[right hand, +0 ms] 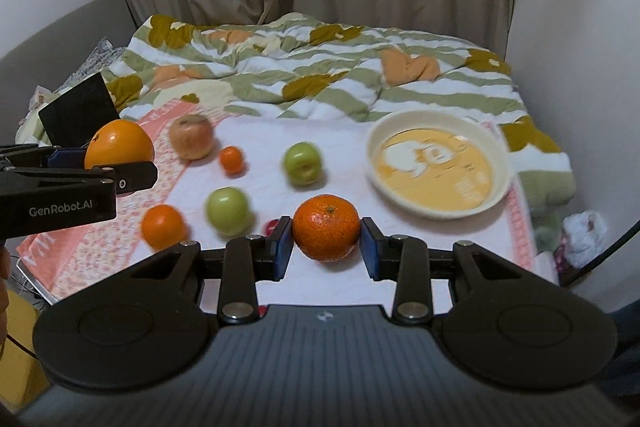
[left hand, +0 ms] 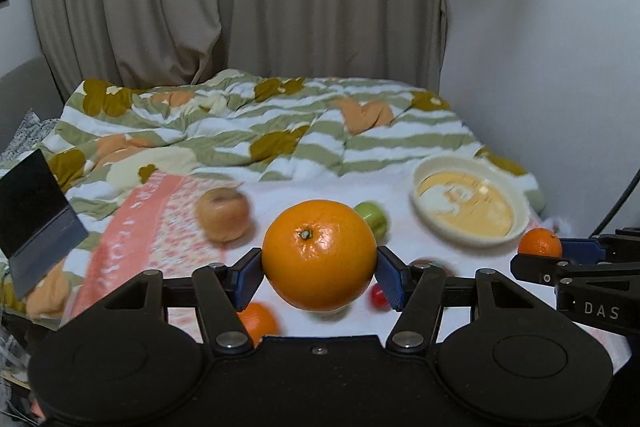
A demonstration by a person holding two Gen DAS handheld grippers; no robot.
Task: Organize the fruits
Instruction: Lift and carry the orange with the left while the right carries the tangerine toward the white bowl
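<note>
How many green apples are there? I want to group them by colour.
2. One green apple lies mid-cloth, left of the bowl. The other green apple lies nearer, left of the tangerine in the right gripper. Grippers may hide more.

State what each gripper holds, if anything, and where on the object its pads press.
The left gripper holds a large orange, pads on its opposite sides, stem end toward the camera. The right gripper holds a smaller mandarin the same way, by its sides.

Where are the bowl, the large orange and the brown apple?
bowl (right hand: pixel 496 143): right wrist view, far rim.
large orange (left hand: pixel 319 254): left wrist view, centre of peel.
brown apple (right hand: pixel 191 137): right wrist view, middle of blurred skin.
</note>
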